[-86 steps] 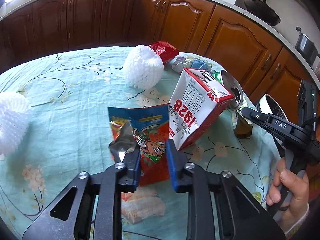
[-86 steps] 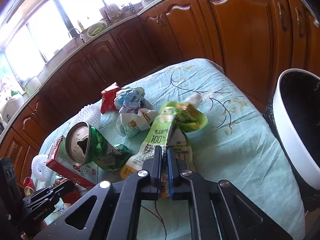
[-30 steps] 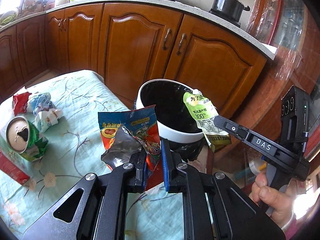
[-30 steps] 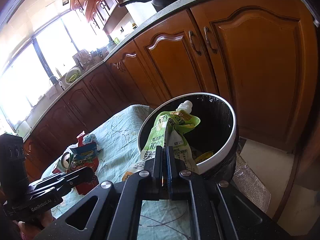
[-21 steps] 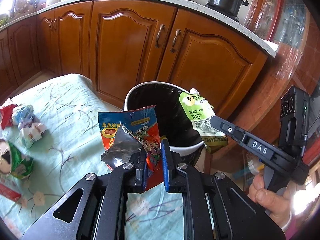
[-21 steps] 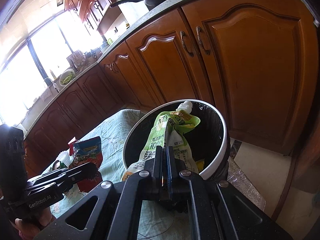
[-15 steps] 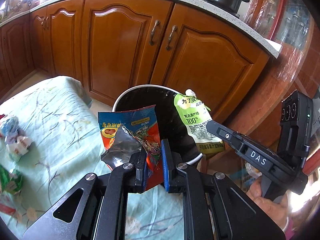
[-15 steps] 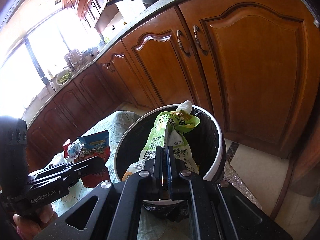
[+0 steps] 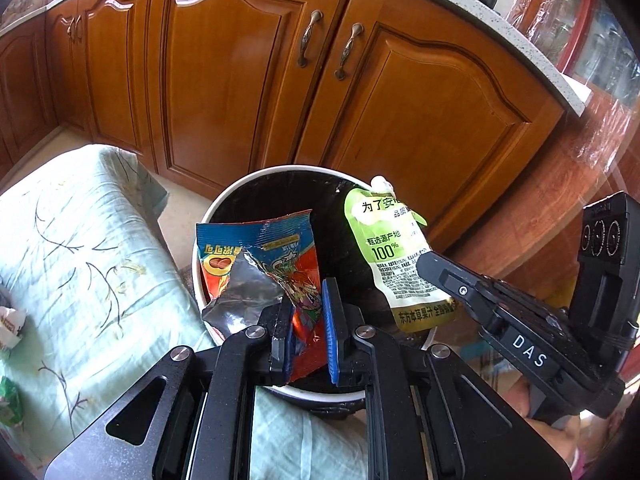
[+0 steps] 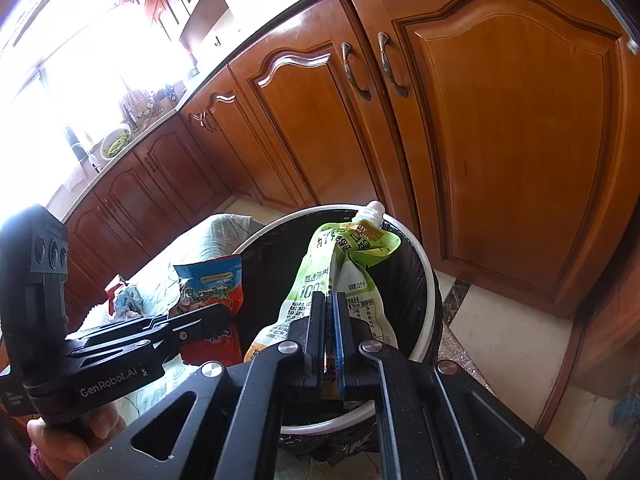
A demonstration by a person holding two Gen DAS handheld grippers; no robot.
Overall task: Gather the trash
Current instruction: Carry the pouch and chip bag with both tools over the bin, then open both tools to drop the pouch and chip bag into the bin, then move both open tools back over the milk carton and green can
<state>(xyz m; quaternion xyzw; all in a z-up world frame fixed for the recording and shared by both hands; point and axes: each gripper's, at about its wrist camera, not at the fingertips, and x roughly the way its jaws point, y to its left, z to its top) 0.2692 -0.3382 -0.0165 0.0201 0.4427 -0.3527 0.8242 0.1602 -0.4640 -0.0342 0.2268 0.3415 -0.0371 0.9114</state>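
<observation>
Crinkled foil wrapper (image 9: 276, 264), glossy pouch (image 10: 340, 276) over round bin (image 9: 240, 192).

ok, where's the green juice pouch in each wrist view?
Left wrist: green pouch sits right of centre, clamped low down by the right gripper that reaches in from the right, in front of the bin's far side.
Right wrist: green pouch sits at centre, rising from the gripper's shut fingers, its white spout at the top.
Shared landmark: the white-rimmed bin with the black liner.
</observation>
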